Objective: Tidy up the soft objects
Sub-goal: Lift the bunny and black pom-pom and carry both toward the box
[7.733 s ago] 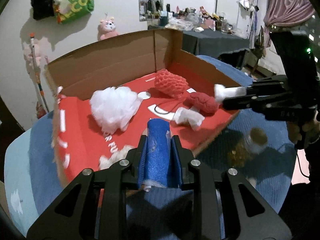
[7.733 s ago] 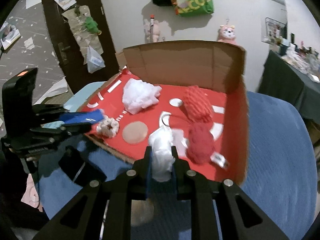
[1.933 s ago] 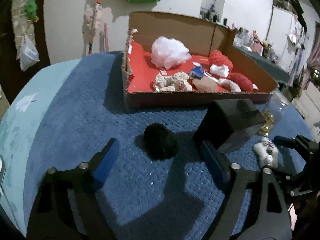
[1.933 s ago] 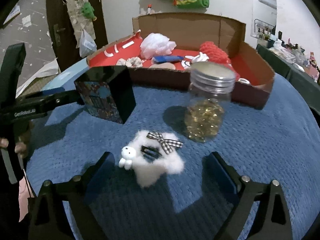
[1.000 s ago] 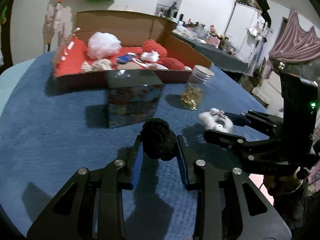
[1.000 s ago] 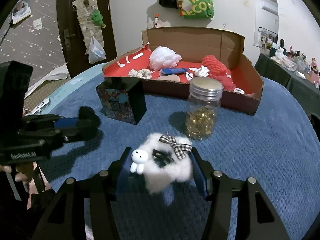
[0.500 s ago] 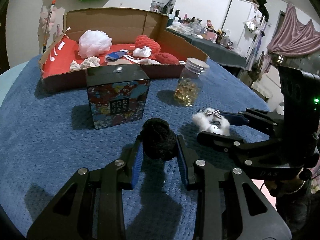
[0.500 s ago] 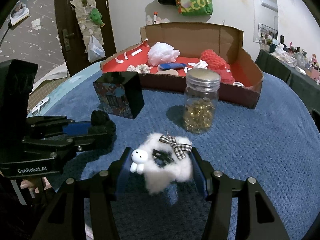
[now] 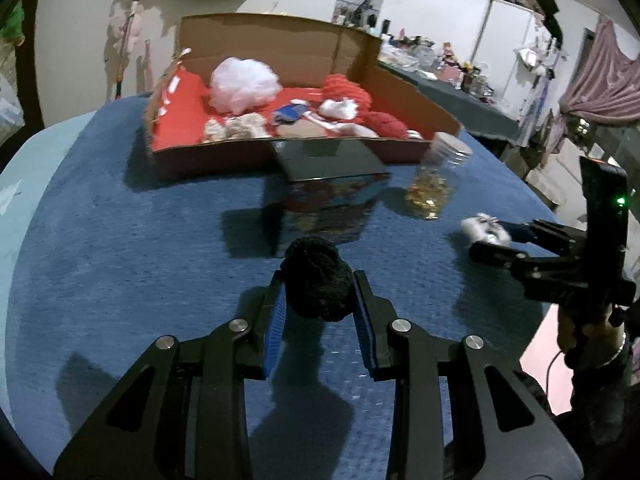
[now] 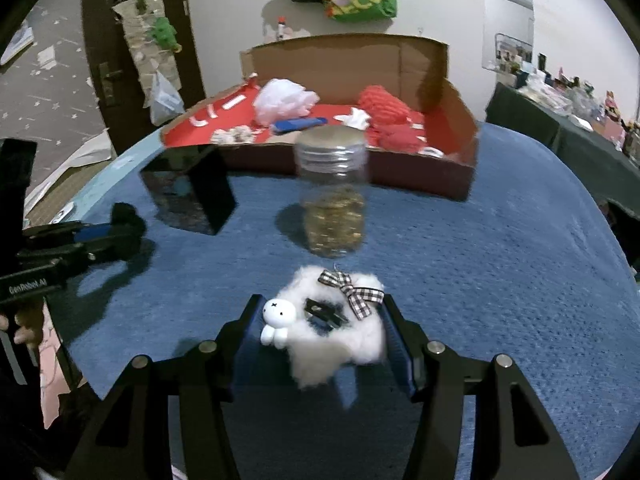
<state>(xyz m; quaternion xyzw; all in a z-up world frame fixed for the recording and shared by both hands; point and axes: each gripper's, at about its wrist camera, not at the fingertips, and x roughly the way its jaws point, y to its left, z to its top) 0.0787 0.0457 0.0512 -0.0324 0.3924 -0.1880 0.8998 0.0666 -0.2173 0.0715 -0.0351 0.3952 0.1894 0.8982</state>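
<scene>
My left gripper (image 9: 319, 294) is shut on a black fuzzy pompom (image 9: 318, 282), held above the blue cloth. In the right wrist view that gripper (image 10: 128, 226) shows at the left with the pompom (image 10: 124, 213) at its tip. My right gripper (image 10: 320, 320) is shut on a white fluffy hair clip (image 10: 334, 326) with a checked bow and a small white rabbit. The left wrist view has it at the right, the gripper (image 9: 480, 236) with the white clip (image 9: 482, 229) in it. A cardboard box (image 9: 304, 46) with a red floor stands at the back, holding a white puff, red knitted pieces, a blue roll and other soft things.
A dark patterned box (image 9: 326, 184) stands between my left gripper and the cardboard box (image 10: 464, 184). A clear jar (image 10: 332, 196) with a metal lid and gold bits stands straight ahead of my right gripper. The table (image 9: 100, 240) is round, under a blue cloth. A hand (image 9: 588, 340) holds the right gripper.
Both grippers have moved a little toward the cardboard box, with the pompom and the white clip still in them. The dark box and the jar now look closer.
</scene>
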